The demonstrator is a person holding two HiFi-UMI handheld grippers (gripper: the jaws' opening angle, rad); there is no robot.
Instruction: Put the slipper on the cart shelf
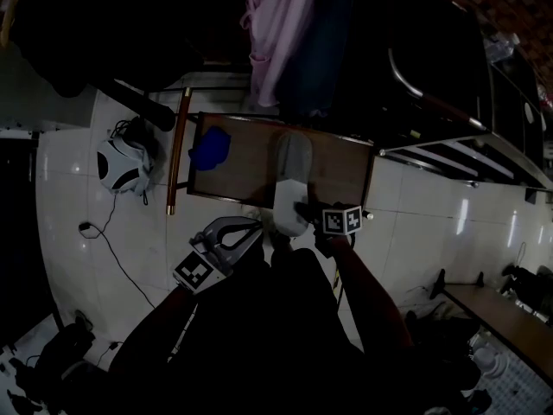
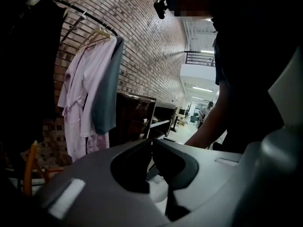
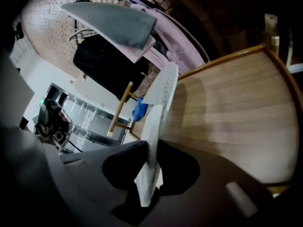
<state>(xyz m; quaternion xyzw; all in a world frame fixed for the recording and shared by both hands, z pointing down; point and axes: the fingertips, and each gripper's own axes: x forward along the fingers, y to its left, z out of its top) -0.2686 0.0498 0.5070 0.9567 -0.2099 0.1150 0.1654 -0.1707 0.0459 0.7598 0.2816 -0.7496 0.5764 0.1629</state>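
A pale grey-and-white slipper (image 1: 292,180) lies on the wooden cart shelf (image 1: 251,167), its near end over the shelf's front edge. My right gripper (image 1: 304,210) is at that near end. In the right gripper view the slipper (image 3: 158,103) stands on edge above the shelf boards (image 3: 236,103), and the right gripper (image 3: 151,145) is shut on its thin end. My left gripper (image 1: 257,227) hangs in front of the shelf, to the left of the slipper. Its jaws (image 2: 152,143) meet with nothing between them.
A blue crumpled thing (image 1: 210,149) lies on the shelf's left part. A pink robe (image 1: 276,33) hangs behind the cart beside dark clothes. A black-and-white round object (image 1: 121,167) with a cable sits on the white floor at left. A dark cabinet (image 1: 415,59) stands at right.
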